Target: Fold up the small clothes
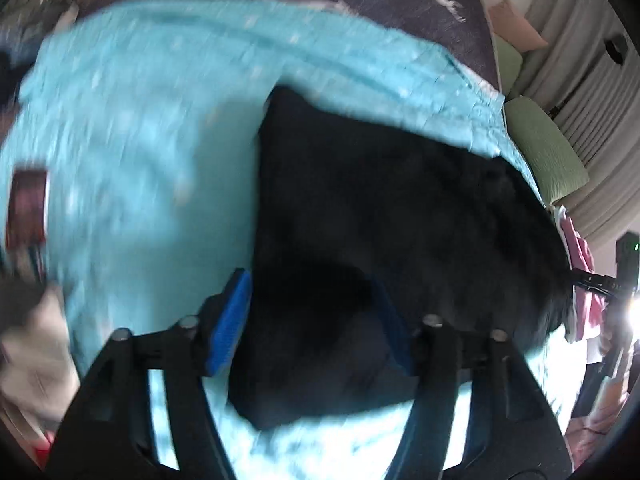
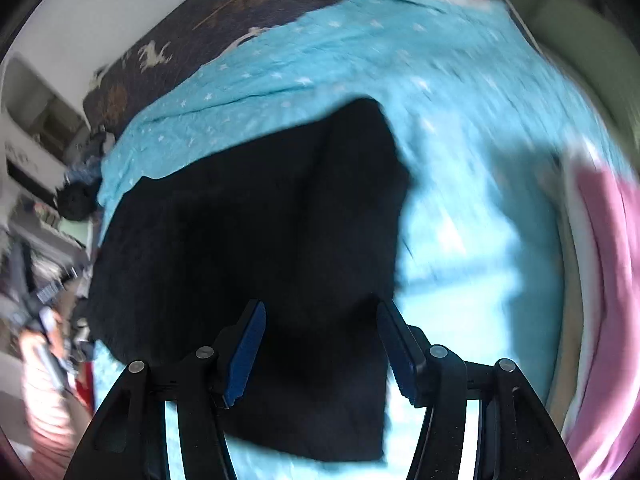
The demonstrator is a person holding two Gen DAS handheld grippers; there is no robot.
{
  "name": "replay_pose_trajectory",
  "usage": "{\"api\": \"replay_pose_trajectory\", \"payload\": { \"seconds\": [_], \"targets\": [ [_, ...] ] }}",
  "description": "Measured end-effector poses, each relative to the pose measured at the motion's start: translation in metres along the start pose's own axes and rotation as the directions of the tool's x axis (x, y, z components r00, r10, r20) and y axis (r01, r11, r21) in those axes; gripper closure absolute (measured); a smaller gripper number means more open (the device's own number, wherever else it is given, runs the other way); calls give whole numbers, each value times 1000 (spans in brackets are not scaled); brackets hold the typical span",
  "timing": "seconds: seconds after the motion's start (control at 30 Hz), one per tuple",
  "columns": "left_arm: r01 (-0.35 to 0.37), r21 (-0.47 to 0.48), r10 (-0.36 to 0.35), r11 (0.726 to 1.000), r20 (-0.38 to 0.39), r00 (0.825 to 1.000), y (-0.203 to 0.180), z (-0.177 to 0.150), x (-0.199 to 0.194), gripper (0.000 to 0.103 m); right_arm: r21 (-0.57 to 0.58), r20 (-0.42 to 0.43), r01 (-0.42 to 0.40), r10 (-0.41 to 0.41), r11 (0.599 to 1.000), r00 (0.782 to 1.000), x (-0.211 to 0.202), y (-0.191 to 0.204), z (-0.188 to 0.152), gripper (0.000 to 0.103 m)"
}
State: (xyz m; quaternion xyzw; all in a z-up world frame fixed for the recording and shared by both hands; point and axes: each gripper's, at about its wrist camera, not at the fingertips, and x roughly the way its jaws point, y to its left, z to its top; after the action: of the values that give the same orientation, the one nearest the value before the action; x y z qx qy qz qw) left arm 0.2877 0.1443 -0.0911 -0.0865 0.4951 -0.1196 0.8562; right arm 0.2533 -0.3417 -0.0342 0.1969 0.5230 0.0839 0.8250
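Both views smear with motion blur; I can't read any seams or the cut of the soft black cloth garment (image 1: 400, 220). It lies at frame centre on the crinkled turquoise star-print bedspread (image 1: 140, 140), lower edge hidden behind my fingers. Left gripper (image 1: 316, 324): ridged blue pads apart, over the cloth. Right gripper (image 2: 320, 348): likewise spread, nothing pinched. Pink fabric (image 2: 612, 280) is cut off at right.
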Motion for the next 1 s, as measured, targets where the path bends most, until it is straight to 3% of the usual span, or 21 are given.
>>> {"api": "replay_pose_trajectory", "payload": {
  "seconds": [0.13,0.33,0.37,0.4,0.5,0.53,0.57,0.6,0.67,0.7,0.73,0.77,0.8,0.83,0.93,1.0],
  "targets": [
    [121,-142,-128,982,-41,991,32,-34,-3,34,176,23,-128,126,976,992,-16,-48,-52,39],
    [139,-197,-149,970,-38,988,38,-45,10,33,246,13,-238,242,940,970,-7,-52,-93,37],
    [140,-215,-151,967,-35,988,42,-46,12,37,260,23,-252,255,932,967,-5,-50,-94,37],
    [133,-231,-143,964,-26,989,43,-49,12,56,272,41,-275,275,922,961,-4,-49,-92,36],
    [103,-223,-102,969,13,995,31,-54,3,85,264,73,-312,304,913,950,3,-43,-84,33],
    [94,-209,-91,973,25,996,26,-55,0,86,251,72,-300,291,920,954,7,-40,-83,35],
    [91,-215,-85,972,36,996,24,-55,-3,87,240,74,-286,276,928,958,12,-37,-81,50],
    [112,-246,-105,963,40,994,26,-54,-4,89,246,82,-293,281,924,956,14,-36,-81,75],
    [224,-348,-211,910,76,974,38,-46,-14,90,277,106,-337,320,900,941,11,-37,-78,80],
    [303,-357,-277,884,125,953,41,-41,-27,90,266,147,-357,328,896,933,2,-35,-76,81],
    [325,-344,-290,881,150,945,39,-37,-35,90,241,192,-382,342,892,920,-11,-32,-73,81],
    [323,-320,-282,891,170,944,36,-34,-44,91,209,242,-418,368,884,898,-28,-28,-71,81],
    [299,-287,-257,910,175,950,31,-32,-51,92,192,263,-427,373,883,890,-39,-25,-68,82],
    [266,-254,-225,930,176,958,27,-33,-55,92,180,270,-422,368,888,890,-46,-21,-65,82],
    [133,-199,-108,971,132,985,23,-51,-52,87,151,200,-317,285,936,937,-46,-12,-60,79],
    [116,-194,-96,974,109,989,26,-68,-47,57,168,112,-217,200,962,973,-30,-17,-69,70]
  ]
}}
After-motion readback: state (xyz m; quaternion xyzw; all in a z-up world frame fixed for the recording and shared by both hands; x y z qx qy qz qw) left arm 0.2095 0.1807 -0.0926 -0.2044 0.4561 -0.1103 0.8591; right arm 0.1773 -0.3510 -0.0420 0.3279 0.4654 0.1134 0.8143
